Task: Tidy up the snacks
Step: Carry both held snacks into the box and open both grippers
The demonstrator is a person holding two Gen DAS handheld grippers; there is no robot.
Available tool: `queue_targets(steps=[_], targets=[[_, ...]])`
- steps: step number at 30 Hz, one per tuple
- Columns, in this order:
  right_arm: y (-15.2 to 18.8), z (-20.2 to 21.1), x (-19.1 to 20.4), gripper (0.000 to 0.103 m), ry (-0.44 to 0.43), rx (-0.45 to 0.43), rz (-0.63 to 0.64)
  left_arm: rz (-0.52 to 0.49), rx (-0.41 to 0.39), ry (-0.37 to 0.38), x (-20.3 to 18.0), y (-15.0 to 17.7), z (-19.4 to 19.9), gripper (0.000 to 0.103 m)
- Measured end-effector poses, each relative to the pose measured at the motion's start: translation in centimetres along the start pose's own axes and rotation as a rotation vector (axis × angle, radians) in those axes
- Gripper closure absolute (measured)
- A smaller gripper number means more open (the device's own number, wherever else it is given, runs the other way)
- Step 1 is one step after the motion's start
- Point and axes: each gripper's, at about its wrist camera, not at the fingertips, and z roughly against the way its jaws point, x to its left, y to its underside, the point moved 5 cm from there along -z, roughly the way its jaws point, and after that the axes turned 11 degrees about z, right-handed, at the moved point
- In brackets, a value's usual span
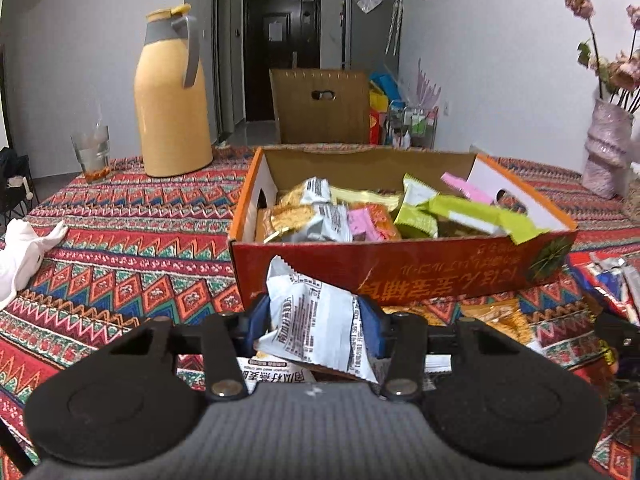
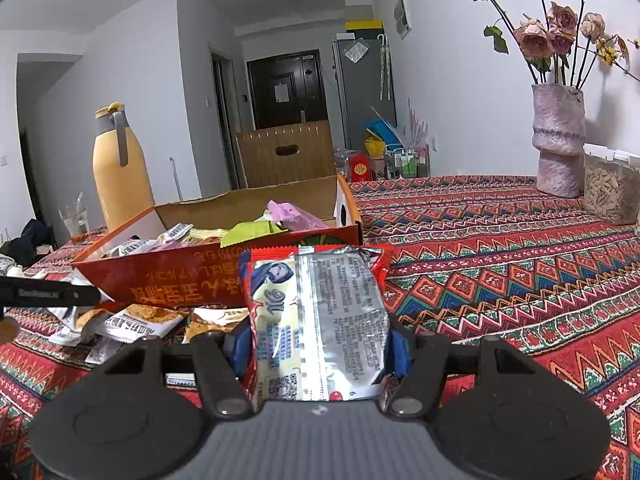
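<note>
Patterned tablecloth (image 2: 500,240) (red zigzags), white walls (image 1: 500,60), dark door (image 1: 282,52) beyond.

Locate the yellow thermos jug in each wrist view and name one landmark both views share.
Left wrist: yellow thermos jug stands upper left, left of the orange snack box.
Right wrist: jug stands far left, behind the box's left end.
Shared landmark: the dark door.

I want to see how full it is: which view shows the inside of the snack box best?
The left wrist view: it looks down into the snack box at the packets. The right wrist view shows mainly its front wall and a few packets.
</note>
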Motion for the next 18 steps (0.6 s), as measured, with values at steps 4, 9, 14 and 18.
queue_targets(steps=[4,9,14,18], targets=[[-0.4,0.8,0.0,0.04,0.001,-0.044,-0.005,0.006,-0.025,0.028,-0.4,-0.7,1.4,0.054],[-1.5,1.7,0.3,0.04,-0.007,-0.07,0.013,-0.004,-0.063,0.06,-1.3,-2.2,2.8,0.054],[-4.1,2.1,0.9,0.04,-0.019,-0.107,0.04,-0.008,-0.106,0.08,-2.1,-4.2,3.5,0.054],[-6.8,1.5,1.7,0.04,-0.026,-0.136,0.073,-0.007,-0.129,0.086,-2.5,-5.8,3.4,0.054]])
